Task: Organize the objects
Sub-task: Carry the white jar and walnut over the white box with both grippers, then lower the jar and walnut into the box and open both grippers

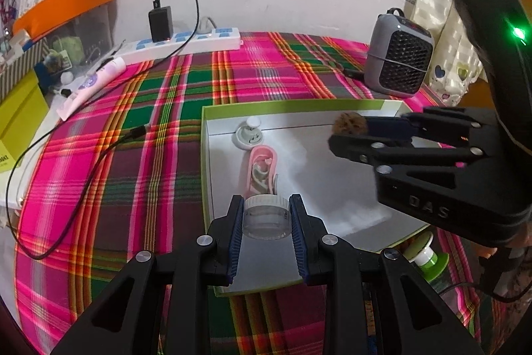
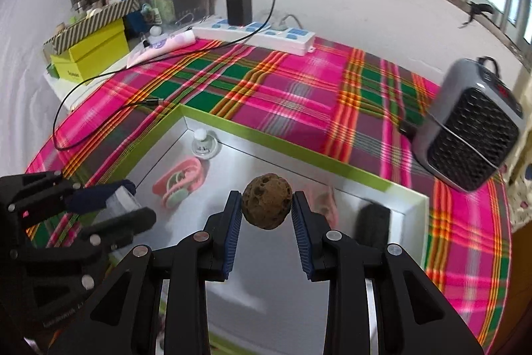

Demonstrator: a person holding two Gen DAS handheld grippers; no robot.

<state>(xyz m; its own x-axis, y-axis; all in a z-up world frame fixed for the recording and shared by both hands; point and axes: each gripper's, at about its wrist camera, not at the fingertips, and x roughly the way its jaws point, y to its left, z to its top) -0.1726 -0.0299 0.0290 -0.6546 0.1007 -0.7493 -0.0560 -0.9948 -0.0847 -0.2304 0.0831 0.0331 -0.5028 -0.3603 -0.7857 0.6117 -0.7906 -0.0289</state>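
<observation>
Tray (image 2: 292, 152) directly beneath both: right gripper (image 2: 267, 211) pinching brown ball (image 2: 267, 205) mid-frame, left gripper (image 1: 266, 217) clamping clear jar (image 1: 265, 217) (lower centre).

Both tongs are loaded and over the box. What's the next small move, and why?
Probably lower the right tongs and set the brown lump down on a bare patch of the box floor. It hangs above open floor, clear of the pink case and white plug. The left tongs can follow with the clear jar.

One green-rimmed box (image 1: 292, 104), one clear jar (image 1: 266, 217), one brown ball (image 2: 267, 205), one pink case (image 1: 261, 168), one heater (image 1: 399, 55)
</observation>
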